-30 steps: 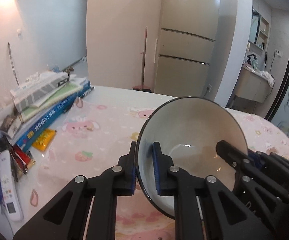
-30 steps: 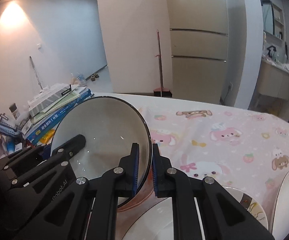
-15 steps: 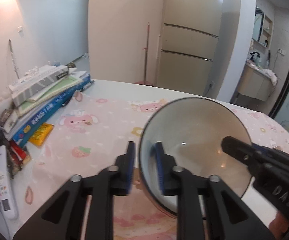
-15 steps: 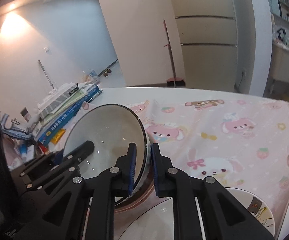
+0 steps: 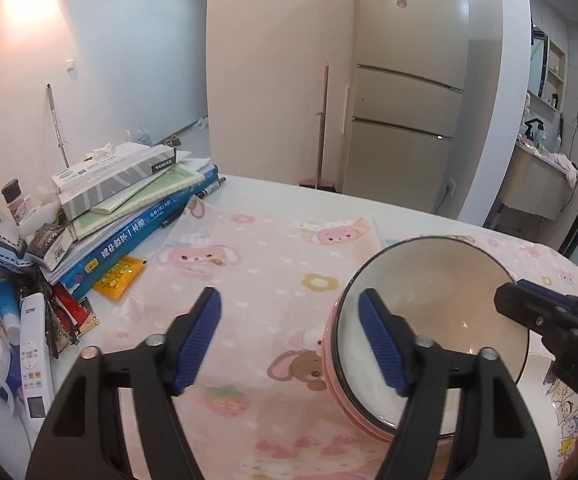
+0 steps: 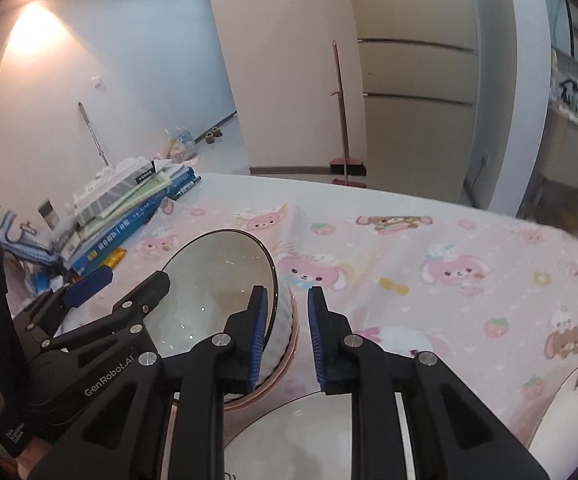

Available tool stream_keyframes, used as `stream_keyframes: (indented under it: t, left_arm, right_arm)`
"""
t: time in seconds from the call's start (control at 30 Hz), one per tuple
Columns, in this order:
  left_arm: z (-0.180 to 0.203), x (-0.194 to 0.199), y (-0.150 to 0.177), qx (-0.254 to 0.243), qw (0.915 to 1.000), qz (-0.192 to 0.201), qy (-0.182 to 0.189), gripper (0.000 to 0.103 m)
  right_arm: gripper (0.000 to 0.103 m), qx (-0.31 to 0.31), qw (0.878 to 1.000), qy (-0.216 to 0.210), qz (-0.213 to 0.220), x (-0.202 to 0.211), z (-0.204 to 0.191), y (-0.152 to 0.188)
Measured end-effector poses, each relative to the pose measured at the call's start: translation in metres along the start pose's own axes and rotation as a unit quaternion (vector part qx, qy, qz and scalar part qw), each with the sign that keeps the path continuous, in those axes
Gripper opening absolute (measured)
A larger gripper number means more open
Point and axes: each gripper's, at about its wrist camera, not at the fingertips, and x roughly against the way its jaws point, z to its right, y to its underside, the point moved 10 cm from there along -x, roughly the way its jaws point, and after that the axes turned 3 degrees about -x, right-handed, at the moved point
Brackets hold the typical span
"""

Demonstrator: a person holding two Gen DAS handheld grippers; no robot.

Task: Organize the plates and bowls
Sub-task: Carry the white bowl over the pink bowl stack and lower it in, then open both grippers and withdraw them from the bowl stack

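Note:
A white bowl with a black rim (image 5: 441,312) (image 6: 217,280) sits nested in a pink bowl (image 5: 329,364) (image 6: 291,354) on the pink cartoon tablecloth (image 5: 265,264). My left gripper (image 5: 291,340) is open and its jaws are still opening. Its right finger (image 5: 381,344) reaches inside the bowl, and the left one stands well clear of the rim. My right gripper (image 6: 287,334) straddles the opposite rim. Its jaws are opening too, with the bowl wall between them and a gap at the outer pad (image 6: 316,336).
A white plate (image 6: 289,440) lies just below the right gripper, and a cartoon-printed plate (image 6: 577,400) (image 5: 561,420) sits at the right edge. Books and boxes (image 5: 129,208), a remote (image 5: 33,360) and small clutter crowd the table's left side.
The bowl was held tilted by both grippers and now rests in the pink bowl. The left jaws have spread wide. The right jaws have parted slightly off the rim.

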Motion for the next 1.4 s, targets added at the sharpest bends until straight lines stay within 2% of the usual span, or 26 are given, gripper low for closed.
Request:
stream_keyframes:
  t: [0.03, 0.07, 0.1, 0.17, 0.23, 0.3, 0.37, 0.4, 0.43, 0.47, 0.5, 0.57, 0.7, 0.8, 0.9, 0.97, 1.0, 1.1, 1.23, 1.27, 1.3, 1.33, 1.37, 1.4]
  left_arm:
    - [-0.001, 0.001, 0.000, 0.004, 1.0000, -0.001, 0.003, 0.048]
    - [-0.001, 0.002, 0.000, 0.008, 0.9999, -0.002, 0.011, 0.044]
    - [-0.001, 0.002, 0.000, 0.016, 0.9997, -0.002, 0.020, 0.034]
    - [-0.002, -0.001, 0.000, 0.025, 0.9993, -0.008, 0.026, 0.018]
    - [-0.002, -0.005, 0.002, 0.035, 0.9984, -0.020, 0.041, 0.015]
    - [-0.003, -0.010, 0.005, 0.047, 0.9971, -0.032, 0.050, 0.015]
    - [-0.004, -0.010, 0.006, 0.055, 0.9964, -0.034, 0.055, 0.015]
    - [-0.005, -0.008, 0.004, 0.057, 0.9964, -0.028, 0.057, 0.016]
    - [-0.005, -0.006, 0.003, 0.057, 0.9963, -0.024, 0.060, 0.024]
    - [-0.004, -0.004, 0.002, 0.055, 0.9963, -0.022, 0.063, 0.026]
    - [-0.006, -0.003, 0.001, 0.053, 0.9972, -0.019, 0.051, 0.033]
    - [-0.008, -0.001, -0.001, 0.053, 0.9976, -0.010, 0.043, 0.035]
    - [-0.009, -0.001, -0.001, 0.062, 0.9966, -0.014, 0.053, 0.035]
    - [-0.010, -0.001, -0.001, 0.056, 0.9972, -0.013, 0.047, 0.035]
    - [-0.010, 0.008, -0.006, 0.045, 0.9982, 0.002, 0.039, 0.037]
    - [-0.008, 0.025, -0.016, 0.033, 0.9982, 0.029, 0.040, 0.048]
    - [-0.007, 0.035, -0.021, 0.032, 0.9978, 0.042, 0.041, 0.057]
    - [-0.005, 0.069, -0.038, 0.040, 0.9940, 0.085, 0.056, 0.065]
    - [0.006, 0.116, -0.056, 0.020, 0.9888, 0.127, 0.076, 0.078]
    - [0.011, 0.130, -0.058, 0.005, 0.9873, 0.139, 0.077, 0.082]
    - [0.015, 0.143, -0.060, -0.008, 0.9854, 0.153, 0.075, 0.091]
    - [0.018, 0.154, -0.063, -0.016, 0.9834, 0.165, 0.073, 0.099]
    - [0.023, 0.168, -0.064, -0.024, 0.9804, 0.181, 0.074, 0.102]
    - [0.027, 0.179, -0.064, -0.028, 0.9777, 0.193, 0.079, 0.103]
  right_arm:
    - [0.020, -0.002, 1.000, -0.002, 0.004, 0.001, 0.000, -0.001]
    - [0.014, -0.005, 1.000, -0.008, 0.007, 0.002, -0.002, -0.001]
    - [0.010, -0.010, 1.000, -0.017, 0.007, 0.002, -0.004, -0.001]
    - [0.010, -0.018, 1.000, -0.018, 0.010, 0.002, -0.003, -0.001]
    - [0.009, -0.042, 0.998, -0.037, 0.006, 0.000, 0.001, -0.001]
    - [0.010, -0.104, 0.991, -0.087, -0.007, -0.004, 0.010, -0.001]
    - [0.011, -0.171, 0.973, -0.149, -0.033, -0.010, 0.020, 0.001]
    - [0.011, -0.206, 0.961, -0.180, -0.044, -0.014, 0.026, 0.003]
    - [0.012, -0.224, 0.953, -0.199, -0.049, -0.016, 0.028, 0.004]
    - [0.013, -0.236, 0.947, -0.211, -0.052, -0.017, 0.030, 0.005]
    - [0.013, -0.247, 0.943, -0.213, -0.063, -0.021, 0.031, 0.007]
    - [0.008, -0.247, 0.945, -0.208, -0.058, -0.025, 0.031, 0.011]
    - [0.008, -0.170, 0.975, -0.141, -0.041, -0.021, 0.020, 0.009]
    - [0.008, -0.125, 0.986, -0.103, -0.035, -0.019, 0.015, 0.008]
    - [0.008, -0.119, 0.988, -0.091, -0.024, -0.008, 0.017, 0.001]
    - [0.008, -0.118, 0.989, -0.087, -0.013, 0.005, 0.018, -0.007]
    - [0.008, -0.116, 0.989, -0.086, -0.005, 0.015, 0.019, -0.012]
    - [0.008, -0.116, 0.989, -0.085, 0.022, 0.046, 0.021, -0.027]
    - [0.009, -0.098, 0.991, -0.073, 0.057, 0.090, 0.025, -0.043]
    - [0.013, -0.086, 0.992, -0.064, 0.071, 0.104, 0.027, -0.047]
    - [0.017, -0.074, 0.992, -0.054, 0.084, 0.117, 0.028, -0.050]
    - [0.026, -0.056, 0.992, -0.045, 0.101, 0.134, 0.029, -0.052]
    - [0.033, -0.044, 0.992, -0.040, 0.113, 0.148, 0.030, -0.052]
    - [0.035, -0.034, 0.991, -0.038, 0.125, 0.160, 0.030, -0.051]
